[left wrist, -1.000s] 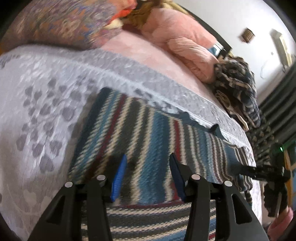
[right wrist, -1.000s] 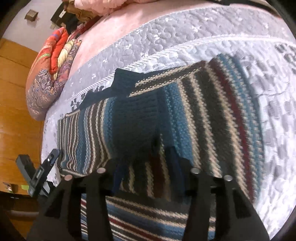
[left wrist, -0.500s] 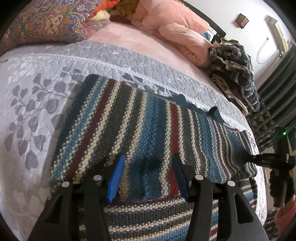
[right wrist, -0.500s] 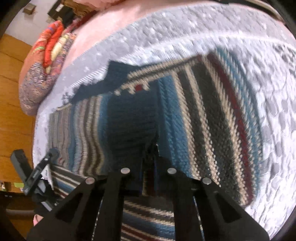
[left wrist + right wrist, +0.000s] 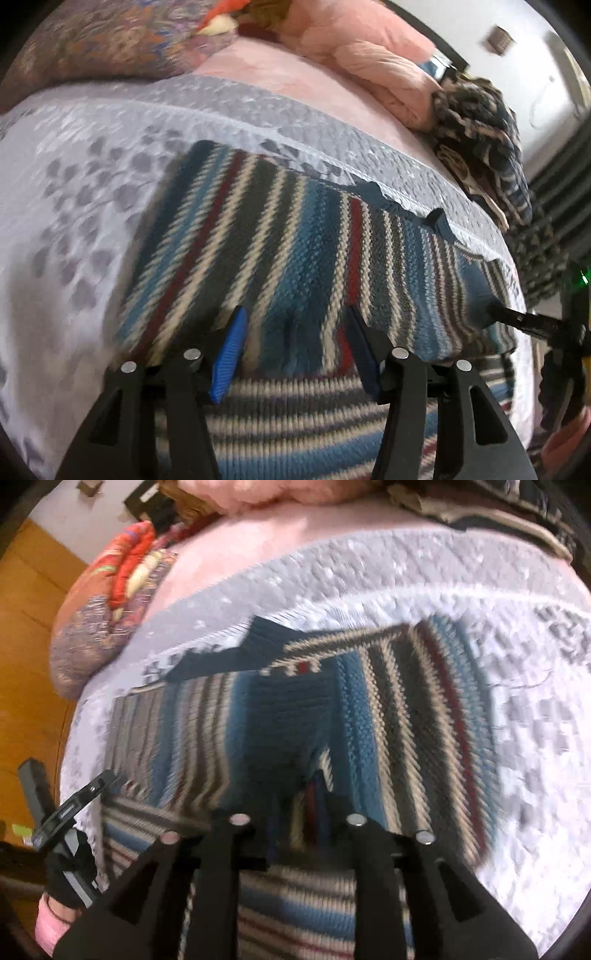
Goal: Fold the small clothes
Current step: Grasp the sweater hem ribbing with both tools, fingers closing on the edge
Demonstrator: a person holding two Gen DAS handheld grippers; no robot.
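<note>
While striped knit sweater (image 5: 295, 251) lies flat on grey bedspread (image 5: 92, 206), left hand-held gripper (image 5: 295, 350) hovers over its folded edge w/ jaws wide, empty; right hand-held gripper (image 5: 297, 812) state: can't tell, fingertips blurred.

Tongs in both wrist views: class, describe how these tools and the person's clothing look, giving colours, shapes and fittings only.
The left tongs have black angular arms with triangular cut-outs, round silver pivot screws and ribbed blue finger pads. The right tongs have the same black build and silver screws. A green light glows on the right tool. The left hand wears a black glove and a pink sleeve.
</note>
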